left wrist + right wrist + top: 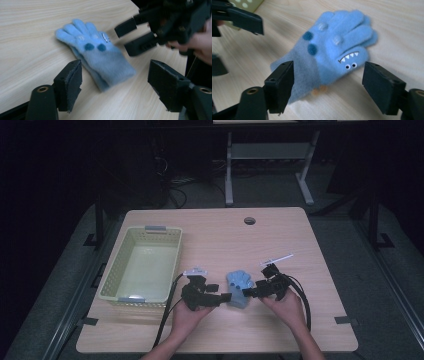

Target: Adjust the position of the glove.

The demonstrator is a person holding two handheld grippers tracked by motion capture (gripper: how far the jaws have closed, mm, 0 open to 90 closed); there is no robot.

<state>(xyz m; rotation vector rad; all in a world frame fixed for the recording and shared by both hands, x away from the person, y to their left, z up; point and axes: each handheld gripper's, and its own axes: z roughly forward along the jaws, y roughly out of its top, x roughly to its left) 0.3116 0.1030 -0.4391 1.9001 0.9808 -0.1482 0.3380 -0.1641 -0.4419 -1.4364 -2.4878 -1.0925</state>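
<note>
A light blue knit glove (238,286) with dark blue dots and a small toothed monster face lies flat on the wooden table (280,240), near its front middle. My left gripper (227,296) comes at it from the left, open, with the glove's cuff (110,70) between and just ahead of the jaws. My right gripper (248,293) comes from the right, also open, its jaws straddling the glove (332,50) without touching it. In the left gripper view the right gripper (133,35) hangs just past the glove's thumb side.
A pale yellow-green plastic basket (172,265) stands at the table's left, with nothing in it. A cable hole (249,220) sits near the far edge. Cables trail from both grippers toward the front edge. Beyond the table stand desk legs (229,170) on a dark floor.
</note>
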